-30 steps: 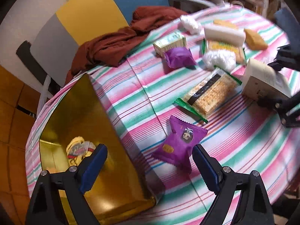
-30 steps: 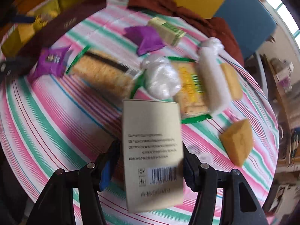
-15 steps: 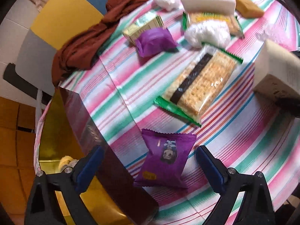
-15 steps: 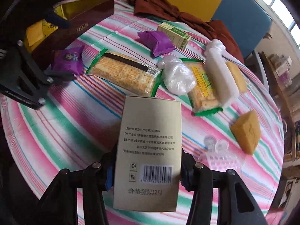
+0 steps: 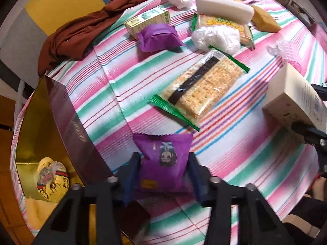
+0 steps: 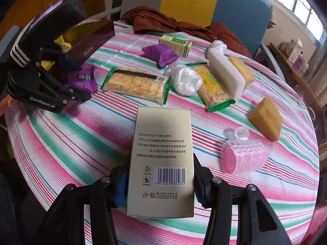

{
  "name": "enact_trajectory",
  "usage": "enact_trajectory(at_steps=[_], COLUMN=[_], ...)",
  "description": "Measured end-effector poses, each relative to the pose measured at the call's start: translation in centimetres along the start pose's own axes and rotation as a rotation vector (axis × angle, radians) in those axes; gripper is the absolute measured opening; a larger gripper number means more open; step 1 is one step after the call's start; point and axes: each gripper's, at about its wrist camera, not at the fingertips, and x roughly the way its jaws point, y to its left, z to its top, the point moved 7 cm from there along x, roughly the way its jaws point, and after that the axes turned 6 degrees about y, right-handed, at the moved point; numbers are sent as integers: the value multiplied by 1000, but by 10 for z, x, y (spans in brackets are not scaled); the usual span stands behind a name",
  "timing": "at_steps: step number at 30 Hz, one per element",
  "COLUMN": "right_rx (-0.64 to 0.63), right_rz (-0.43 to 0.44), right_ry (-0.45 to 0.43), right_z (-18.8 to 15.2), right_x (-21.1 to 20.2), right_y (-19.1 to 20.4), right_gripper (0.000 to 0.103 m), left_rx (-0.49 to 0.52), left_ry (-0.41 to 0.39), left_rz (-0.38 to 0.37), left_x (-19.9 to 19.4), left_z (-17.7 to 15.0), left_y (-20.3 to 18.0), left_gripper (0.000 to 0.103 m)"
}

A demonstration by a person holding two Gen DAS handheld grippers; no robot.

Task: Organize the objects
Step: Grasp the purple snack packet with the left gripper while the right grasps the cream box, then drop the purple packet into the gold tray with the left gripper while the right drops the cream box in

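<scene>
The left hand-held gripper (image 5: 164, 168) has just closed, pinching the purple snack packet (image 5: 163, 161) on the striped tabletop (image 5: 235, 163), beside the gold-lined box (image 5: 51, 122) at its left. The right hand-held gripper (image 6: 159, 183) clamps a beige carton (image 6: 162, 159) above the tabletop.

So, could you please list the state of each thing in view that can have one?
Left tool: jaws have just been closing, now shut on the purple snack packet.
Right tool: shut on the beige carton, held above the table.
Gold-lined box: open, a yellow pouch inside.
Cracker pack: sealed, lying flat.
Pink hair roller: on its side.
Brown cloth: crumpled.
</scene>
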Motion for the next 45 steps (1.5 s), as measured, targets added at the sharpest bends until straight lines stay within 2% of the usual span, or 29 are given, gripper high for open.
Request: enact_trajectory(at_steps=[3, 11, 17, 22, 25, 28, 33, 37, 41, 43, 45], right_rx=[31, 85, 117, 123, 105, 69, 2, -60, -90, -88, -91], right_rz=[1, 15, 18, 19, 21, 39, 89, 139, 161, 184, 188], right_ry=[-19, -53, -86, -129, -162, -200, -259, -282, -265, -244, -218], right_z=[1, -8, -7, 0, 15, 37, 84, 125, 158, 171, 181], right_x=[-4, -15, -28, -46, -59, -73, -86, -84, -70, -59, -46], right_y=[-2, 4, 13, 26, 42, 63, 107, 151, 185, 198, 210], right_gripper=[52, 52, 52, 52, 52, 52, 52, 52, 52, 52, 54], left_rx=[-4, -14, 2, -12, -53, -118, -240, -335, -407, -449, -481], left_ry=[-18, -73, -177, -242, -264, -285, -273, -263, -238, -228, -203], left_rz=[-3, -14, 2, 11, -12, 3, 27, 36, 63, 99, 118], left_x=[-1, -16, -53, -77, -91, -99, -91, -82, -68, -61, -53], left_z=[-3, -20, -39, -56, -73, -89, -111, -128, -143, -148, -153], left_y=[-2, -6, -8, 8, 25, 54, 111, 154, 190, 208, 222], left_gripper=[38, 37, 37, 37, 37, 37, 37, 37, 39, 42, 61])
